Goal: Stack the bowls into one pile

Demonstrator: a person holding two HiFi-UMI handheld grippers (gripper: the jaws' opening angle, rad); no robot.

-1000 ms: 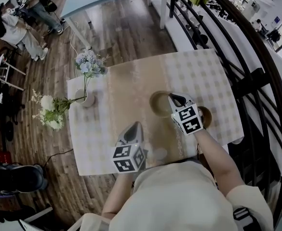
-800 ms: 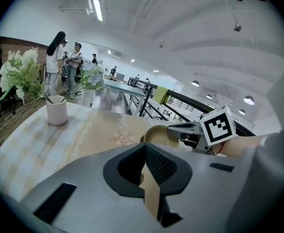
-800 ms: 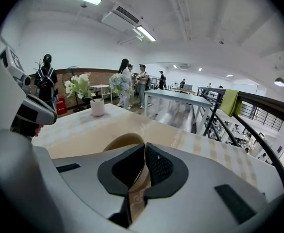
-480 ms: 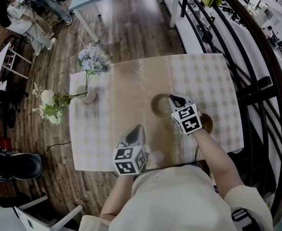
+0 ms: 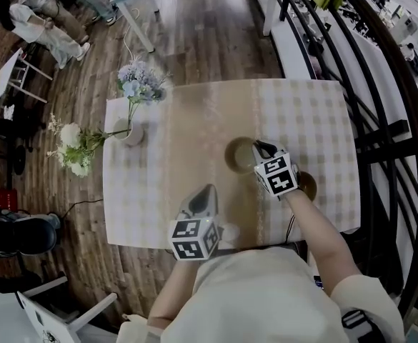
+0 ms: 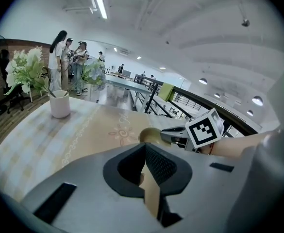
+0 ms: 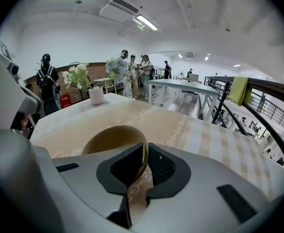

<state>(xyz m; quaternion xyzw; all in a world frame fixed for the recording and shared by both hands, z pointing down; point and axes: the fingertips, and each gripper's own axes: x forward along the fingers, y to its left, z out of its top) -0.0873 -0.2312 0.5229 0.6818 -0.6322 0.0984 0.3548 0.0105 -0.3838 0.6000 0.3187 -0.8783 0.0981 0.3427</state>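
A tan bowl (image 5: 238,155) sits near the middle of the checked tablecloth (image 5: 194,120). My right gripper (image 5: 264,148) is shut on its right rim; in the right gripper view the thin rim (image 7: 142,154) runs between the two pads. A second brown bowl (image 5: 306,185) lies to the right, partly hidden behind the right gripper's marker cube. My left gripper (image 5: 202,194) hovers over the table's front part, left of the bowls, its jaws together with nothing in them. From the left gripper view (image 6: 144,155) the tan bowl (image 6: 149,134) and the right gripper (image 6: 176,136) lie ahead.
A white vase (image 5: 129,135) with flowers stands at the table's left edge. A black railing (image 5: 380,120) runs close along the right side. A pale round object (image 5: 230,232) sits at the near edge by my body. People stand far off at the upper left.
The head camera has shifted a little, so the table sits slightly lower in view. Both grippers and the bowls keep their places.
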